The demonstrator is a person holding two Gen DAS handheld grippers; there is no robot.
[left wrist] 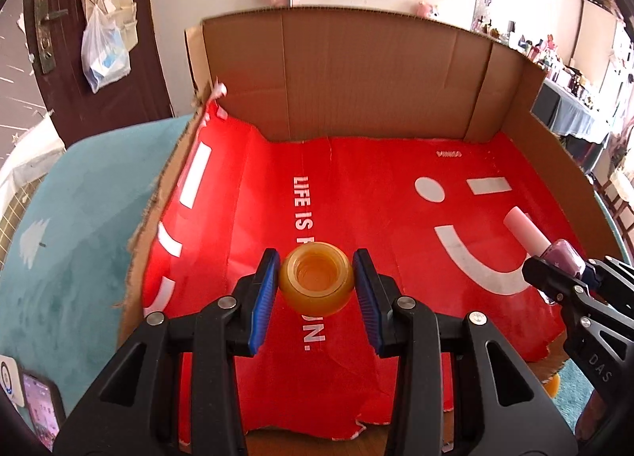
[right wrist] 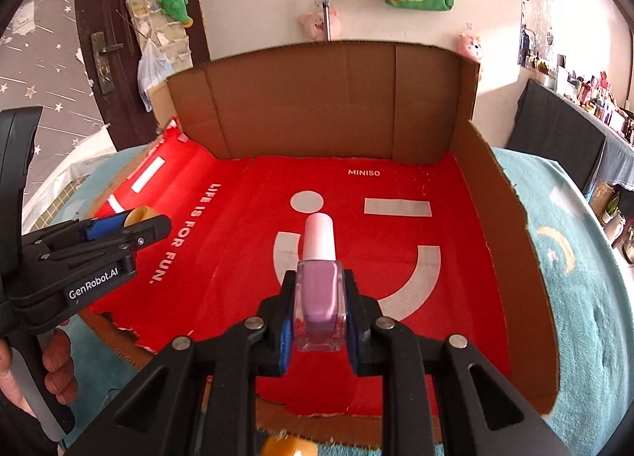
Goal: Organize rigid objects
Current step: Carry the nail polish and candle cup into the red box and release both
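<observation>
My left gripper (left wrist: 316, 281) is shut on a small round amber jar (left wrist: 316, 282), its mouth facing the camera, held above the red floor of a cut-open cardboard box (left wrist: 356, 71). My right gripper (right wrist: 319, 293) is shut on a purple nail polish bottle (right wrist: 319, 297) with a pale pink cap (right wrist: 318, 236) pointing away. Each gripper shows in the other's view: the right one (left wrist: 554, 277) with the bottle (left wrist: 566, 259) at the right edge, the left one (right wrist: 130, 226) with the jar (right wrist: 140, 215) at the left, a hand (right wrist: 55, 368) on its handle.
The box has a brown back wall (right wrist: 317, 99), a right wall (right wrist: 503, 242) and a red printed paper lining (right wrist: 245, 257). It rests on a teal fabric surface (left wrist: 79, 238). A yellow object (right wrist: 287, 446) lies at the box's near edge. A phone (left wrist: 39, 412) lies at the lower left.
</observation>
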